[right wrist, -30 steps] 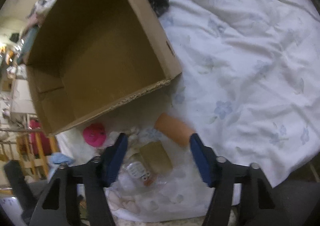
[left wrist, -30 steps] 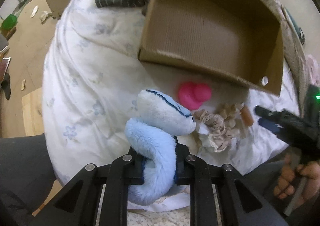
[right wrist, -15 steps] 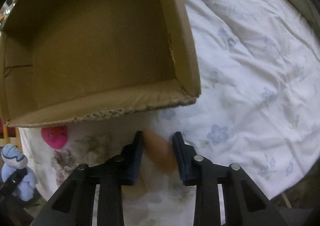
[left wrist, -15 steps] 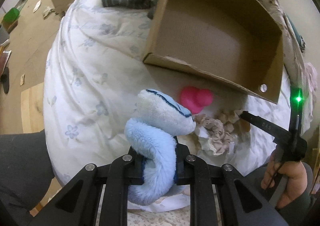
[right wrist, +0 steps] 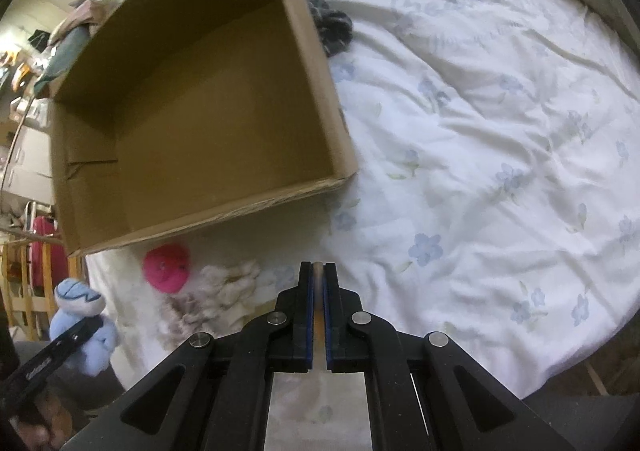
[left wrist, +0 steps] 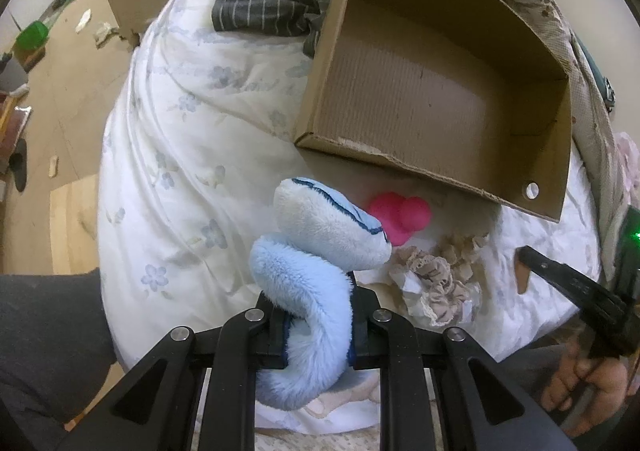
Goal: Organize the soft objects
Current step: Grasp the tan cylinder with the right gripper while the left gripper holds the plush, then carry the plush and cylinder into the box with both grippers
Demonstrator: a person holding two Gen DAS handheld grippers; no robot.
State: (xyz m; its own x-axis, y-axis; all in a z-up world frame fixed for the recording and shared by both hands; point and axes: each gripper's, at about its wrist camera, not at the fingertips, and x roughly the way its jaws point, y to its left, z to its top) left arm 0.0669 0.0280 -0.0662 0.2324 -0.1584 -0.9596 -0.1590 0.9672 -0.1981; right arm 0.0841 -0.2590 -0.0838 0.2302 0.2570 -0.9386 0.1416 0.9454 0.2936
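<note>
Writing: small pale letters on the side of the right gripper's finger in the left wrist view, and on the left gripper's finger in the right wrist view; too small and blurred to read. No brand or label readable elsewhere.
Left gripper (left wrist: 318, 321): nearly closed, pinching the blue plush (left wrist: 316, 251) by its furry curved body; the plush's white head with a dark blue line stands above the pads, held over the near edge of the bed (left wrist: 168, 155).
Right gripper (right wrist: 318, 291): jaws have just been closing, now pressed almost together, with only a thin strip of something tan-orange (right wrist: 318, 315) squeezed between the blue pads; blurred, cannot say what kind of thing.
Right hand (left wrist: 580, 379): bare fingers around the gripper handle, low at the right of the left wrist view; a green light beside it.
Box (left wrist: 440, 91): open cardboard, lying on the bed, inside bare as far as visible, a round hole in one wall.
Pink toy (left wrist: 400, 217): on the quilt just in front of the box's near wall.
Lace cloth (left wrist: 436, 283): beige, crumpled, just beside the pink toy, between the two grippers.
Striped cloth (left wrist: 272, 11): dark, bunched on the bed behind the box's far corner, touching the box.
Quilt: white with pale blue flowers, wrinkled.
</note>
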